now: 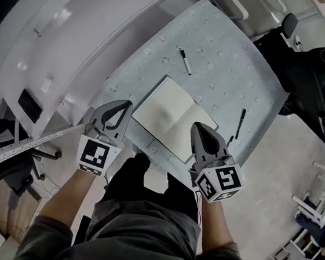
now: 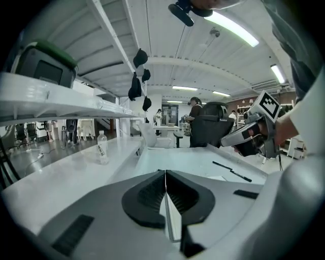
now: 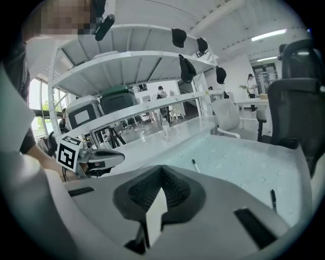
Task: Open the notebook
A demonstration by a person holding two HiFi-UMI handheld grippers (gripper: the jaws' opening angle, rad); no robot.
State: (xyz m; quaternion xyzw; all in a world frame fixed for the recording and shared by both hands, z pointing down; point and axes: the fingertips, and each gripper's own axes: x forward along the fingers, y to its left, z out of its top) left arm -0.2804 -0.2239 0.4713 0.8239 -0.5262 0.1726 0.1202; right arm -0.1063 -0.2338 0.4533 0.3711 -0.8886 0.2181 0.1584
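Left claw (image 1: pixel 128 104) and right claw (image 1: pixel 197 126) hover pinched shut, empty, beside the notebook (image 1: pixel 172 117); it lies open, so nothing needs gripping.

I count one notebook (image 1: pixel 172 119), one blue mat (image 1: pixel 228 64) and two pens: a farther pen (image 1: pixel 185 61) and a nearer pen (image 1: pixel 240 124). I carry two grippers, my left gripper (image 1: pixel 127 104) and my right gripper (image 1: pixel 198 126). I see one clear bottle (image 2: pixel 102 148) on one white bench (image 1: pixel 73 40).
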